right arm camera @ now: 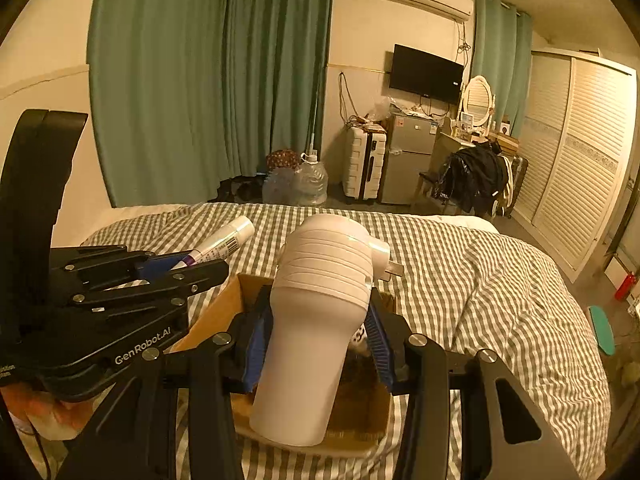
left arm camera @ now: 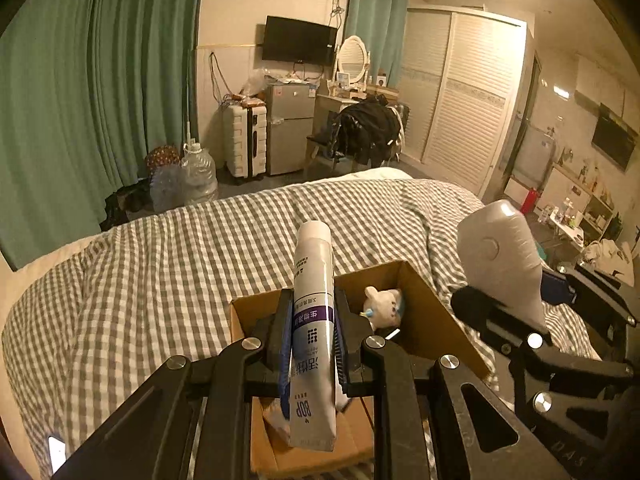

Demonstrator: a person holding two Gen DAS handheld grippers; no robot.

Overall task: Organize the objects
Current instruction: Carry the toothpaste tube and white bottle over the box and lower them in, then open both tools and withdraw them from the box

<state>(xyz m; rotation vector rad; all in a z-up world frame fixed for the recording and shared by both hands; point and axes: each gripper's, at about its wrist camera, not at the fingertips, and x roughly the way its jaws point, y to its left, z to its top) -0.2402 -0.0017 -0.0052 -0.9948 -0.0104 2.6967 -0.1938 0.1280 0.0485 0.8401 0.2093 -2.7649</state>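
- Left gripper point(left arm camera: 312, 320) clamps a white toothpaste tube with purple band point(left arm camera: 314, 312), cap pointing forward and up, over an open brown cardboard box point(left arm camera: 424, 320).
- Right gripper point(right arm camera: 320, 332) grips a white plastic hair dryer point(right arm camera: 320, 320), long axis tilted forward.
- A white plush toy point(left arm camera: 384, 306) lies inside, on the grey checked bedspread point(left arm camera: 160, 264).

Glossy plastic tube point(left arm camera: 312, 320) — matt cardboard box point(left arm camera: 424, 312).

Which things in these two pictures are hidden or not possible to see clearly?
- Cardboard box contents: both views, blocked by the left gripper, the toothpaste tube and the hair dryer; only a plush toy shows.
- Hair dryer's lower end: left wrist view, behind the right gripper.
- Tube's small print: too small.
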